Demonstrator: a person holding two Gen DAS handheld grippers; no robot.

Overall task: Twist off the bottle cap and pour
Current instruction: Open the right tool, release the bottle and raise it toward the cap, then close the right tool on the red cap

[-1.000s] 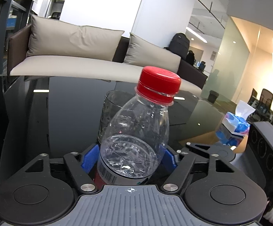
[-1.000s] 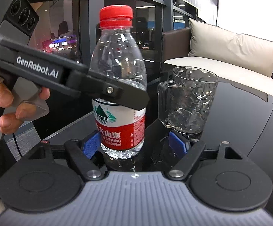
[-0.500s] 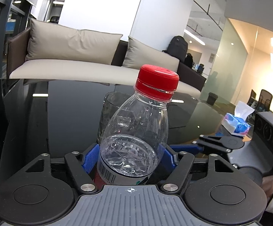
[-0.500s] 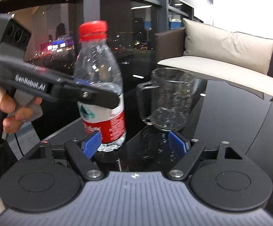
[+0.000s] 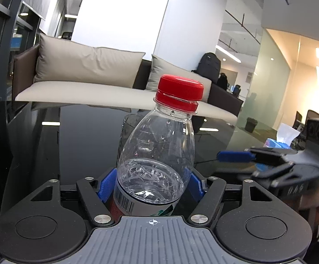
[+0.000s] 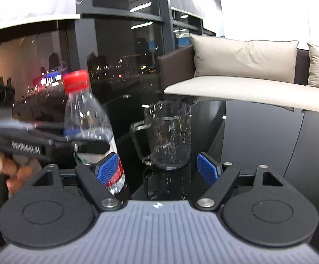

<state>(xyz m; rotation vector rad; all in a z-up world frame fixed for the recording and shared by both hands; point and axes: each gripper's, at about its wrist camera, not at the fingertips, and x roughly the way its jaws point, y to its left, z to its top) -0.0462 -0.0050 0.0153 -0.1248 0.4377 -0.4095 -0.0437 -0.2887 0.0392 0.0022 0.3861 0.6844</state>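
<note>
A clear plastic water bottle (image 5: 155,160) with a red cap (image 5: 179,91) and a red label stands upright on the black glossy table. My left gripper (image 5: 151,186) is shut on the bottle's body. The bottle also shows in the right wrist view (image 6: 86,118), blurred, with the left gripper (image 6: 80,138) around it. A clear glass mug (image 6: 168,134) with a handle stands right of the bottle; in the left wrist view it (image 5: 128,127) is partly hidden behind the bottle. My right gripper (image 6: 158,170) is open and empty, in front of the mug; it shows at the right of the left wrist view (image 5: 243,159).
A beige sofa (image 5: 89,92) with cushions runs behind the table (image 5: 71,145). A blue tissue pack (image 5: 278,142) lies at the far right of the table. Dark windows stand on the left.
My right gripper has drawn back and swung right, so the bottle has slid to the left of its view and the mug sits nearer centre. The left gripper still holds the bottle.
</note>
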